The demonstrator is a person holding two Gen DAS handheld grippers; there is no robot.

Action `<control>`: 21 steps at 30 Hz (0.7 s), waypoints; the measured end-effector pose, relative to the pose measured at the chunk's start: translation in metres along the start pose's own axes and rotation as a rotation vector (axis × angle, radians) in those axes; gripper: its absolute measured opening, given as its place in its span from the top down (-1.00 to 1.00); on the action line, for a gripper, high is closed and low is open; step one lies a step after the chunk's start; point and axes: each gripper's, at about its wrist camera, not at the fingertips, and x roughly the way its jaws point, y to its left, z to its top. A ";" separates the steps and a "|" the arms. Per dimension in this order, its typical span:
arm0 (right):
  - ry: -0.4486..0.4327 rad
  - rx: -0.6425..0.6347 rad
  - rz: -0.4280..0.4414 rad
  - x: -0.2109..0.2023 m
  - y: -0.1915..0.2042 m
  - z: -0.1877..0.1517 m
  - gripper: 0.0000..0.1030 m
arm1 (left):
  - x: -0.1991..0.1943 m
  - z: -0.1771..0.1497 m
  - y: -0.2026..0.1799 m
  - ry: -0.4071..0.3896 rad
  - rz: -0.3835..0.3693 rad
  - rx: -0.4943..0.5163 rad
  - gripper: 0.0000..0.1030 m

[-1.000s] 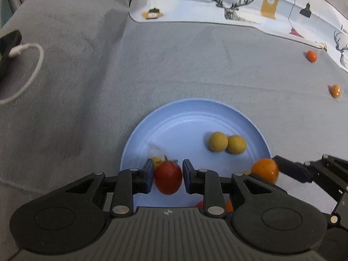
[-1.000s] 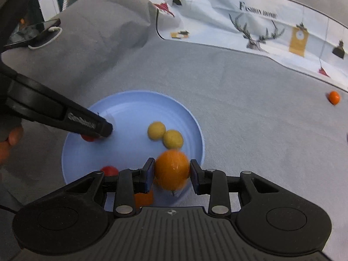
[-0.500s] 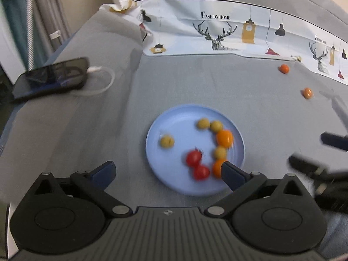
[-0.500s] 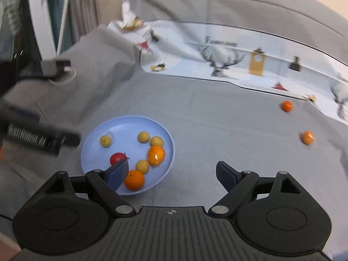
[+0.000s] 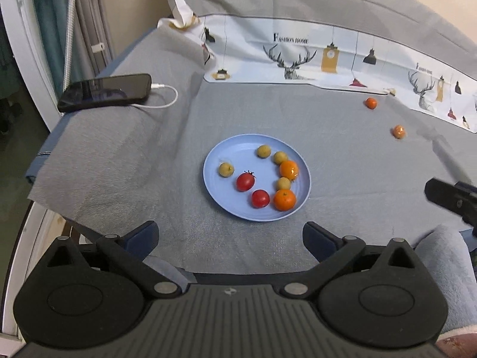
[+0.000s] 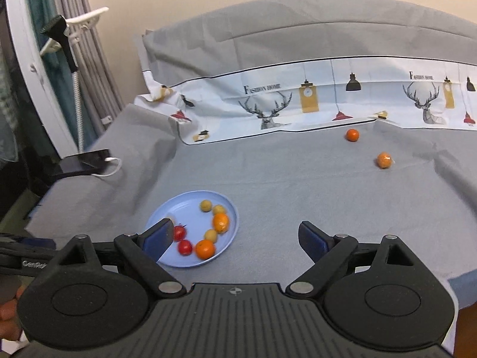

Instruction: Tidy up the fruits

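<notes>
Grippers (image 5: 229, 235) wide, empty, grey sheet (image 5: 342, 137), curtains (image 6: 74, 59)

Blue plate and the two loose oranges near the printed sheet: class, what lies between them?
Only bare grey cloth lies between the blue plate and the two loose oranges; both wrist views show this.

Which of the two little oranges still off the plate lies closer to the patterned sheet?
The far orange, almost at the edge of the patterned sheet. The other loose orange sits further out on the grey cloth, nearer the camera.
</notes>
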 end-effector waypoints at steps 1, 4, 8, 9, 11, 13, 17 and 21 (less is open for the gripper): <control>0.000 -0.002 0.010 -0.004 0.003 -0.002 -0.78 | -0.005 -0.003 -0.001 -0.008 0.001 0.000 -0.99; -0.009 -0.036 0.032 -0.017 0.012 -0.008 -0.78 | -0.018 -0.009 -0.002 -0.027 -0.003 -0.002 -0.99; -0.049 -0.072 0.043 -0.033 0.021 -0.009 -0.84 | -0.034 -0.016 -0.005 -0.054 -0.001 0.002 -0.99; -0.058 -0.077 0.044 -0.037 0.022 -0.010 -0.84 | -0.037 -0.016 -0.005 -0.060 0.000 0.001 -0.99; -0.066 -0.086 0.051 -0.041 0.025 -0.011 -0.85 | -0.042 -0.018 -0.006 -0.072 0.001 -0.001 -0.99; -0.071 -0.097 0.055 -0.045 0.027 -0.012 -0.85 | -0.048 -0.019 -0.007 -0.084 0.002 -0.001 -0.99; -0.087 -0.115 0.060 -0.052 0.029 -0.013 -0.85 | -0.054 -0.019 -0.010 -0.105 0.006 0.013 -0.99; -0.094 -0.124 0.059 -0.055 0.030 -0.014 -0.86 | -0.059 -0.020 -0.014 -0.122 0.008 0.030 -0.99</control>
